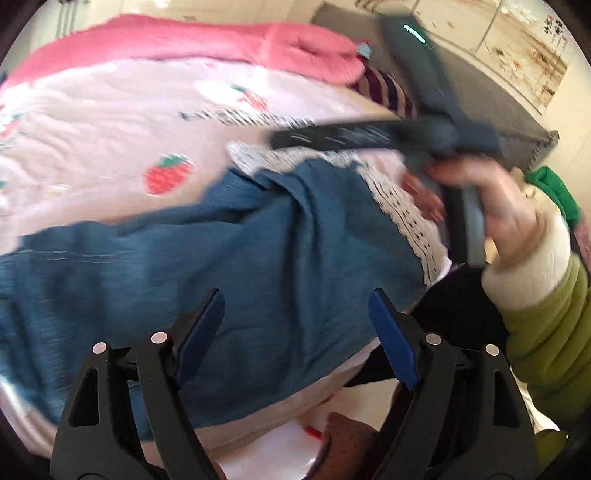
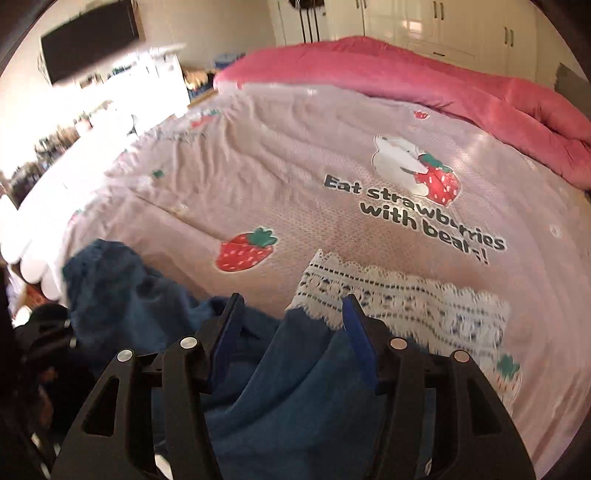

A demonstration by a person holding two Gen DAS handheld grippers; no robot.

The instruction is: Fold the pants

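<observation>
Blue pants (image 1: 258, 251) lie crumpled on a pink bed sheet (image 1: 92, 147) printed with strawberries. They have a white lace trim (image 1: 402, 210) at one end. My left gripper (image 1: 295, 306) is open just above the pants near the bed's front edge. The right gripper's body (image 1: 424, 136) shows blurred above the lace end, held by a hand. In the right wrist view the pants (image 2: 280, 398) lie under my right gripper (image 2: 291, 306), which is open over the cloth next to the lace trim (image 2: 399, 299).
A rolled pink duvet (image 2: 424, 85) lies along the far side of the bed. White cupboards (image 2: 443, 26) stand behind it. A grey headboard (image 1: 491, 92) and a green item (image 1: 554, 192) are at the right. A person's green sleeve (image 1: 546, 332) is close by.
</observation>
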